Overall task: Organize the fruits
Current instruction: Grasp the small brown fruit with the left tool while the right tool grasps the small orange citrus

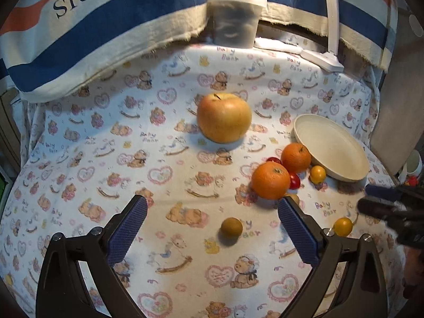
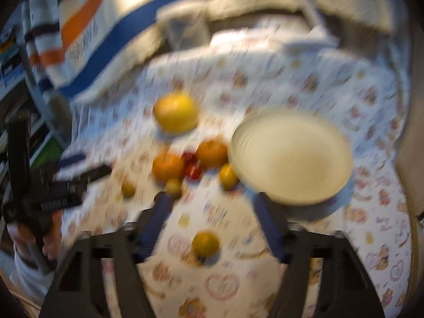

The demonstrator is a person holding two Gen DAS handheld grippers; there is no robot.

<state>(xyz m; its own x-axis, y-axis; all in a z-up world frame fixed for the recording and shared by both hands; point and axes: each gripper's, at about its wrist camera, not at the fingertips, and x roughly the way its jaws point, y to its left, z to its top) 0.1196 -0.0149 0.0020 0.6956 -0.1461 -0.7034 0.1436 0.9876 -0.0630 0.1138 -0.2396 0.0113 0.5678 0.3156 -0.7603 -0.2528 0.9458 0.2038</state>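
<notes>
Item: small yellow fruit (image 2: 205,243) — loose on the desk (image 2: 371,212), near the empty bowl (image 2: 341,156). Right claw (image 2: 209,197): jaws apart, nothing held. Left claw (image 1: 212,206): wide, empty. Handling — straddle fruit squarely, close gently; round, likely rolls.

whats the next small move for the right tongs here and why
Probably ease the right tongs down around the small yellow fruit lying between their open fingers, then close. Nothing is gripped, the cream bowl sits empty just ahead to their right, and this fruit lies apart from the orange cluster.
</notes>
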